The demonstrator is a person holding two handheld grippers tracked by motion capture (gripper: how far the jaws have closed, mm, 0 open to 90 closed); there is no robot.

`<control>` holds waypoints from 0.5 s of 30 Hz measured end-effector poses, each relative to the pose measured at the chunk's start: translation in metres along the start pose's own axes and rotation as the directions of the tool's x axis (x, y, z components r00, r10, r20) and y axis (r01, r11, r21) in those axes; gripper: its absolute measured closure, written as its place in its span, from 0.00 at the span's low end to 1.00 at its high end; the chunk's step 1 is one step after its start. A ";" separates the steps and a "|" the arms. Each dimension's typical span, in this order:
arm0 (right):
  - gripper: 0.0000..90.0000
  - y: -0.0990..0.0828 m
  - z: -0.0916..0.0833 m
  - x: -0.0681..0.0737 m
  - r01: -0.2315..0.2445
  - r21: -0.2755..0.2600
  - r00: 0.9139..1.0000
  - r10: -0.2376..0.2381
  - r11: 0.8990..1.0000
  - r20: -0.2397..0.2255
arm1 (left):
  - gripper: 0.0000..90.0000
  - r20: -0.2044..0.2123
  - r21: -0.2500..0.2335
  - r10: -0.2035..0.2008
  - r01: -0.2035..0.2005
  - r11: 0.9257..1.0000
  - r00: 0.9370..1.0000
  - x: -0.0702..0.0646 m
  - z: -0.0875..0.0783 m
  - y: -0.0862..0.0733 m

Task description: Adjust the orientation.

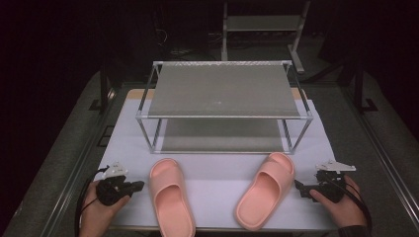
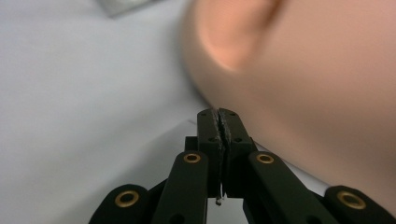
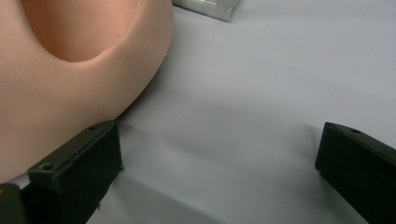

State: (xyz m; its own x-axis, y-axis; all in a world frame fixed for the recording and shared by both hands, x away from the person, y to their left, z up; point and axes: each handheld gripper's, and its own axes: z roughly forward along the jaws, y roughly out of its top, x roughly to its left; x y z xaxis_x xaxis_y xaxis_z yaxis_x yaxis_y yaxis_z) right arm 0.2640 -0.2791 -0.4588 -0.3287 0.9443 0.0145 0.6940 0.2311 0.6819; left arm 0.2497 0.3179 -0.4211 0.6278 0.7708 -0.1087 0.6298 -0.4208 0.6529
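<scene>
Approach step: left tongs [image 1: 140, 185] closed, empty, beside lower-left slipper [image 1: 170, 195]; right tongs [image 1: 298, 185] wide open, empty, by lower-right slipper [image 1: 266, 190]; next, grasp each.

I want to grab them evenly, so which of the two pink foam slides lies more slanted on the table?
The right pink foam slide, beside the right gripper: its toe leans toward the metal rack, while the left pink foam slide lies nearly straight.

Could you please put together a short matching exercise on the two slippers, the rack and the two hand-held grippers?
Things:
1. left hand-held gripper
2. right hand-held gripper
3. left slipper
4. metal rack

States:
a. jaws wide apart
b. two empty shelves, behind the slippers
c. jaws shut, empty
d. pink, toe pointing toward the rack

Pairs: 1-c, 2-a, 3-d, 4-b
</scene>
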 end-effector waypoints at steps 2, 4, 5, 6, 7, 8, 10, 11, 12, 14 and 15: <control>0.00 0.000 0.000 0.000 0.002 -0.002 1.000 -0.002 1.000 0.000 | 0.98 0.020 0.003 0.014 -0.014 1.000 1.000 -0.009 0.000 -0.002; 0.00 0.000 0.000 0.000 0.002 -0.003 1.000 -0.002 1.000 0.000 | 0.98 0.017 0.010 0.037 -0.038 0.999 0.999 -0.015 0.003 0.000; 0.00 0.000 0.000 0.000 0.002 -0.004 1.000 -0.002 1.000 0.000 | 0.98 0.016 0.004 0.039 -0.039 0.999 0.999 -0.016 0.003 0.001; 0.00 0.000 0.000 0.000 0.002 -0.004 1.000 -0.002 1.000 0.000 | 0.98 0.020 -0.001 0.036 -0.036 0.999 0.999 -0.017 0.004 0.003; 0.00 0.000 0.000 0.000 0.002 -0.004 1.000 -0.002 1.000 0.000 | 0.98 0.021 -0.005 0.034 -0.034 0.999 0.999 -0.017 0.006 0.005; 0.00 -0.001 0.000 0.000 0.002 -0.005 1.000 -0.002 1.000 0.000 | 0.98 0.021 -0.005 0.040 -0.039 0.999 0.999 -0.017 0.008 0.007; 0.00 -0.001 0.000 0.000 0.002 -0.005 1.000 -0.002 1.000 0.000 | 0.98 0.024 -0.003 0.050 -0.050 0.999 0.998 -0.018 0.012 0.012; 0.00 -0.001 0.000 0.000 0.002 -0.005 1.000 -0.002 1.000 0.000 | 0.99 0.026 -0.004 0.053 -0.053 0.999 0.998 -0.018 0.015 0.015; 0.00 -0.001 0.000 0.000 0.002 -0.005 1.000 -0.002 1.000 0.000 | 0.99 0.029 -0.005 0.056 -0.056 0.998 0.998 -0.018 0.018 0.017; 0.00 -0.001 0.000 0.000 0.002 -0.005 1.000 -0.002 1.000 0.000 | 0.98 0.034 -0.008 0.065 -0.064 0.998 0.997 -0.018 0.023 0.023; 0.00 -0.001 0.000 0.000 0.002 -0.006 1.000 -0.002 1.000 0.000 | 0.98 0.037 -0.009 0.069 -0.069 0.998 0.997 -0.018 0.026 0.025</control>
State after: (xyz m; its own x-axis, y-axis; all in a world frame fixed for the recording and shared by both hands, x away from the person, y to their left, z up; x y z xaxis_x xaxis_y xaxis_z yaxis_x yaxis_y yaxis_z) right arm 0.2633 -0.2792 -0.4590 -0.3301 0.9439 0.0126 0.6895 0.2320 0.6862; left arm 0.2661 0.2808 -0.4220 0.6866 0.7213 -0.0911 0.5810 -0.4689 0.6653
